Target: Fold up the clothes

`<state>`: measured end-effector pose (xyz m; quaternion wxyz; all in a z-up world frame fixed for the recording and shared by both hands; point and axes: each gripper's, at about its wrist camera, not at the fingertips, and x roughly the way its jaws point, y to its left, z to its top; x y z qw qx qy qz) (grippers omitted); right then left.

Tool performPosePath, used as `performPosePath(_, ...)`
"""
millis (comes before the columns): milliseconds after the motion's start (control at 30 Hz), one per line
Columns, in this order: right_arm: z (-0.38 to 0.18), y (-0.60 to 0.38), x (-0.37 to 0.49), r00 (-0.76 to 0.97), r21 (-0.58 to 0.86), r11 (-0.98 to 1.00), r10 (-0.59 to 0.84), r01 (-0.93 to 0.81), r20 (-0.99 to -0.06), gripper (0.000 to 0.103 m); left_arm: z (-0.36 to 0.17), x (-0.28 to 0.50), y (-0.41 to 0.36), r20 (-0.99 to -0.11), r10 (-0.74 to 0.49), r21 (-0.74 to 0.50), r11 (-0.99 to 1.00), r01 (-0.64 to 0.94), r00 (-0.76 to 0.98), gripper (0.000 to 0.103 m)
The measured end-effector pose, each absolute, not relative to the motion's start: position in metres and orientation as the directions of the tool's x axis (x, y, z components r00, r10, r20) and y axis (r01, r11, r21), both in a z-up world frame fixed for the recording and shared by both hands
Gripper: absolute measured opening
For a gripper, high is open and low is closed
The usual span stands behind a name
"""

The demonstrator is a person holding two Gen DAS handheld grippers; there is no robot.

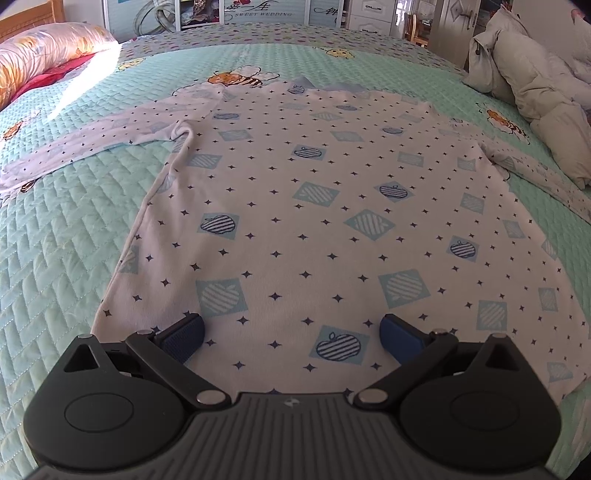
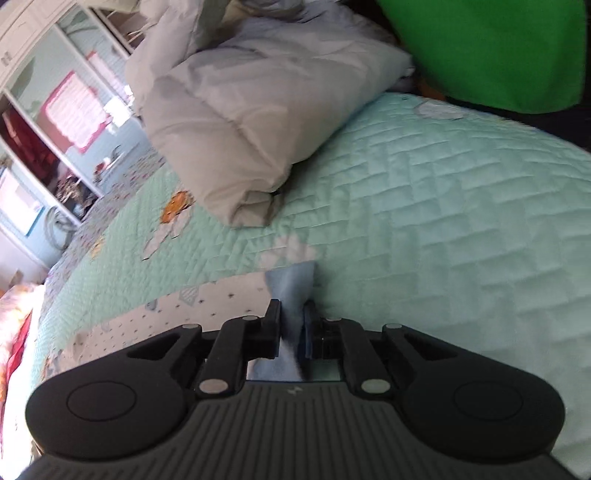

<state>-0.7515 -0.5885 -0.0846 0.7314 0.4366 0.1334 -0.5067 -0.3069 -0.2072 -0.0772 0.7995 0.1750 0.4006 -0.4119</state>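
A white long-sleeved shirt (image 1: 295,206) printed with small stars and blue apple squares lies flat on the bed, its collar at the far end. My left gripper (image 1: 291,325) hovers open over the near hem, with only flat cloth between its blue pads. One sleeve (image 1: 92,136) stretches out to the left. In the right wrist view, my right gripper (image 2: 293,314) is shut on the light blue cuff (image 2: 291,284) of the other sleeve (image 2: 166,314), and the cuff sticks up past the fingertips.
A mint quilted bedspread (image 1: 55,229) with cartoon bees covers the bed. A bunched pale duvet (image 2: 229,122) lies close beyond the held cuff, with a green object (image 2: 487,48) behind it. A floral pillow (image 1: 44,51) sits far left, and wardrobes (image 1: 240,11) stand behind.
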Motion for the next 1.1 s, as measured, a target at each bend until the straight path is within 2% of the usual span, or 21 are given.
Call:
performPosePath(100,-0.064,-0.571,-0.754,0.349,0.433,0.071,-0.712,0.899,-0.609,0.03,-0.078,-0.309,-0.207,-0.78,-0.52,-0.044,0.602,0.798,0.349,0.103)
performPosePath(167,-0.05,-0.561,-0.744,0.429,0.455,0.179,-0.726,0.872,-0.537,0.03,-0.078,-0.31,-0.207,-0.779,-0.518,-0.041,0.605,0.795,0.354,0.103)
performPosePath(267,-0.044,-0.561,-0.71,0.632,0.536,0.367,-0.608,0.76,-0.48,0.03,-0.077,-0.309,-0.208,-0.781,-0.514,-0.04,0.609,0.792,0.355,0.103)
performPosePath(367,-0.061,-0.568,-0.678,0.74,0.624,0.416,-0.497,0.661,-0.453,0.03,-0.077,-0.309,-0.209,-0.784,-0.511,-0.042,0.609,0.792,0.352,0.103)
performPosePath(400,-0.073,-0.572,-0.67,0.749,0.638,0.407,-0.466,0.654,-0.47,0.03,-0.077,-0.309,-0.209,-0.785,-0.51,-0.041,0.609,0.792,0.352,0.103)
performPosePath(433,-0.088,-0.577,-0.664,0.725,0.624,0.378,-0.442,0.684,-0.528,0.03,-0.077,-0.309,-0.209,-0.786,-0.509,-0.041,0.61,0.792,0.352,0.103)
performPosePath(467,-0.094,-0.576,-0.666,0.713,0.62,0.361,-0.444,0.697,-0.543,0.021,-0.076,-0.308,-0.209,-0.786,-0.509,-0.041,0.609,0.792,0.351,0.103)
performPosePath(500,-0.098,-0.575,-0.67,0.704,0.619,0.347,-0.449,0.705,-0.55,0.003,-0.076,-0.309,-0.209,-0.786,-0.508,-0.04,0.61,0.791,0.352,0.103)
performPosePath(667,-0.095,-0.562,-0.681,0.652,0.567,0.334,-0.495,0.753,-0.574,0.003,-0.077,-0.311,-0.211,-0.78,-0.504,-0.03,0.621,0.783,0.371,0.103)
performPosePath(700,-0.091,-0.558,-0.679,0.65,0.553,0.35,-0.502,0.756,-0.57,0.008,-0.077,-0.311,-0.211,-0.779,-0.504,-0.029,0.623,0.782,0.373,0.103)
performPosePath(733,-0.087,-0.555,-0.676,0.666,0.561,0.368,-0.5,0.742,-0.553,0.018,-0.077,-0.311,-0.211,-0.779,-0.504,-0.028,0.623,0.782,0.374,0.103)
performPosePath(833,-0.078,-0.551,-0.662,0.754,0.614,0.444,-0.463,0.653,-0.466,0.034,-0.077,-0.311,-0.21,-0.777,-0.505,-0.027,0.624,0.781,0.376,0.103)
performPosePath(867,-0.079,-0.552,-0.653,0.77,0.622,0.458,-0.445,0.635,-0.458,0.036,-0.077,-0.312,-0.21,-0.777,-0.505,-0.027,0.624,0.781,0.377,0.103)
performPosePath(900,-0.084,-0.556,-0.646,0.768,0.624,0.45,-0.424,0.639,-0.48,0.043,-0.077,-0.312,-0.21,-0.777,-0.506,-0.028,0.623,0.782,0.376,0.103)
performPosePath(933,-0.094,-0.562,-0.64,0.742,0.617,0.412,-0.391,0.67,-0.545,0.045,-0.077,-0.312,-0.209,-0.776,-0.508,-0.029,0.62,0.784,0.374,0.103)
performPosePath(967,-0.102,-0.565,-0.639,0.733,0.624,0.385,-0.384,0.68,-0.562,0.042,-0.077,-0.311,-0.209,-0.775,-0.511,-0.03,0.618,0.786,0.372,0.103)
performPosePath(1100,-0.088,-0.557,-0.639,0.717,0.607,0.382,-0.404,0.697,-0.569,0.042,-0.078,-0.313,-0.207,-0.768,-0.519,-0.031,0.615,0.788,0.376,0.103)
